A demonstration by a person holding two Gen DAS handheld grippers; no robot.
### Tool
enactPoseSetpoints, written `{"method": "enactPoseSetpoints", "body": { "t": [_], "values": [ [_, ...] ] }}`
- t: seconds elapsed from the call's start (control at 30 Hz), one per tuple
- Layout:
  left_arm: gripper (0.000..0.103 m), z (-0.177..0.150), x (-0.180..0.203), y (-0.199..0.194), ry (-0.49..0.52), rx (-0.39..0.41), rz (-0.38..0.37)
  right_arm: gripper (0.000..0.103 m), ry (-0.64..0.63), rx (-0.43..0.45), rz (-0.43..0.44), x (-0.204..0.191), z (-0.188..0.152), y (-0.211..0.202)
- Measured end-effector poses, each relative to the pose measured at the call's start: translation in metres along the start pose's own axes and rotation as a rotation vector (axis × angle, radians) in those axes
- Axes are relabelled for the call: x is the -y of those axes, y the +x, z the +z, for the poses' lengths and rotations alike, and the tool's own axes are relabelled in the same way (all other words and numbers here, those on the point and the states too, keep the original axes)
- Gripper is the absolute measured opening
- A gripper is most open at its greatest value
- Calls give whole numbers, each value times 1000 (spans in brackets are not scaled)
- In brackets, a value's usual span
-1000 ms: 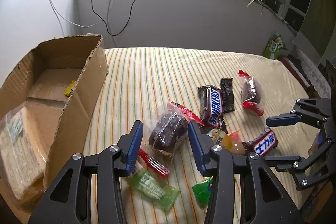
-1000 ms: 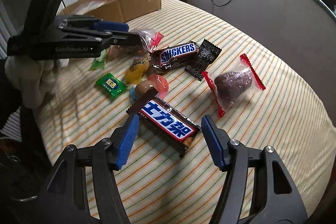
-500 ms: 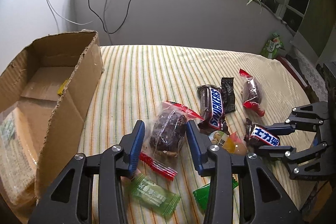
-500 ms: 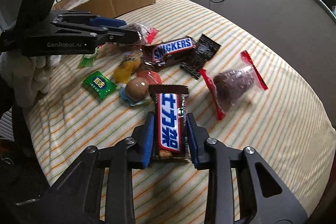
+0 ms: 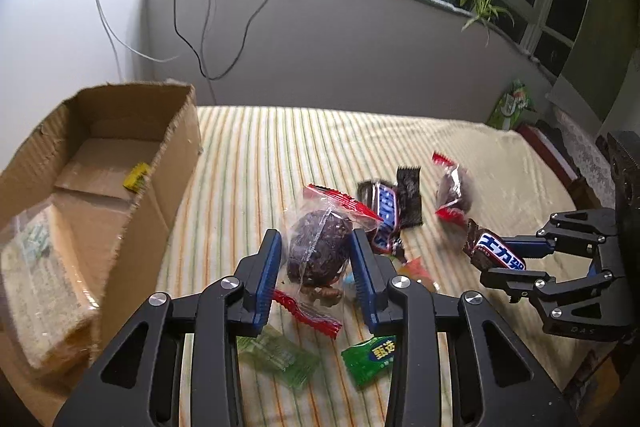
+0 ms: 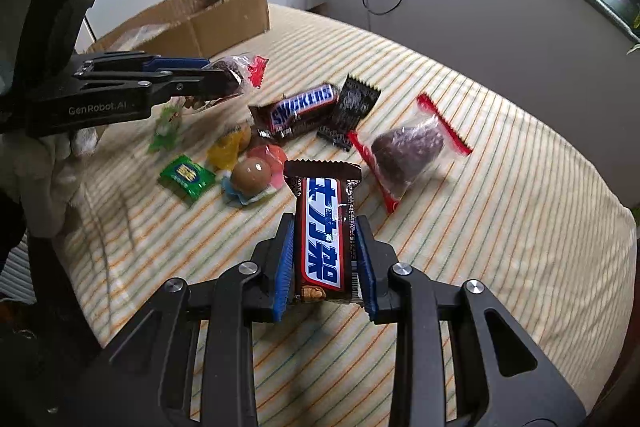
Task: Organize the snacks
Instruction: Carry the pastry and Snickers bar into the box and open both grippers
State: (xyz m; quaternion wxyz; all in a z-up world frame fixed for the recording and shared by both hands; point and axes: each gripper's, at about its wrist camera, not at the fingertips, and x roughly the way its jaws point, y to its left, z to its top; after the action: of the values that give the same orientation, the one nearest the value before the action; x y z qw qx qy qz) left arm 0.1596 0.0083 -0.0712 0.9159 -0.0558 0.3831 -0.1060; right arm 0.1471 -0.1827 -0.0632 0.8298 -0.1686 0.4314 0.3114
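On the striped cloth, my left gripper (image 5: 316,247) has its blue pads against both sides of a clear bag with red ends holding a dark pastry (image 5: 320,251); its jaws are still closing. The right wrist view shows the same bag (image 6: 230,73) between the left gripper's (image 6: 224,83) fingers. My right gripper (image 6: 326,223) is shut on a brown Snickers bar with white Chinese lettering (image 6: 324,235), held lengthwise just above the cloth. That bar (image 5: 498,251) is also in the left wrist view, at the right. An open cardboard box (image 5: 176,163) stands at the left.
Loose on the cloth (image 6: 500,247) are a Snickers bar (image 6: 300,109), a black sachet (image 6: 354,107), a second bagged pastry (image 6: 408,155), a green candy (image 6: 186,177) and jelly cups (image 6: 250,177). The box holds a bagged slab (image 5: 36,279) and a yellow candy (image 5: 137,175).
The right gripper shut on the Chinese-lettered bar, turned it lengthwise between the fingers and lifted it slightly. The left jaws narrowed onto the pastry bag.
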Motion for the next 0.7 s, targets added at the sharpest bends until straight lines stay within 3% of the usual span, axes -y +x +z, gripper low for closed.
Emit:
{"method": "enactPoseSetpoints", "body": {
  "t": [0.3, 0.7],
  "values": [
    [34, 8, -19, -37, -29, 81, 19, 30, -19, 61, -10, -14, 23, -23],
    [34, 9, -64, -76, -99, 156, 86, 30, -59, 111, 1, -52, 86, -17]
  ]
}}
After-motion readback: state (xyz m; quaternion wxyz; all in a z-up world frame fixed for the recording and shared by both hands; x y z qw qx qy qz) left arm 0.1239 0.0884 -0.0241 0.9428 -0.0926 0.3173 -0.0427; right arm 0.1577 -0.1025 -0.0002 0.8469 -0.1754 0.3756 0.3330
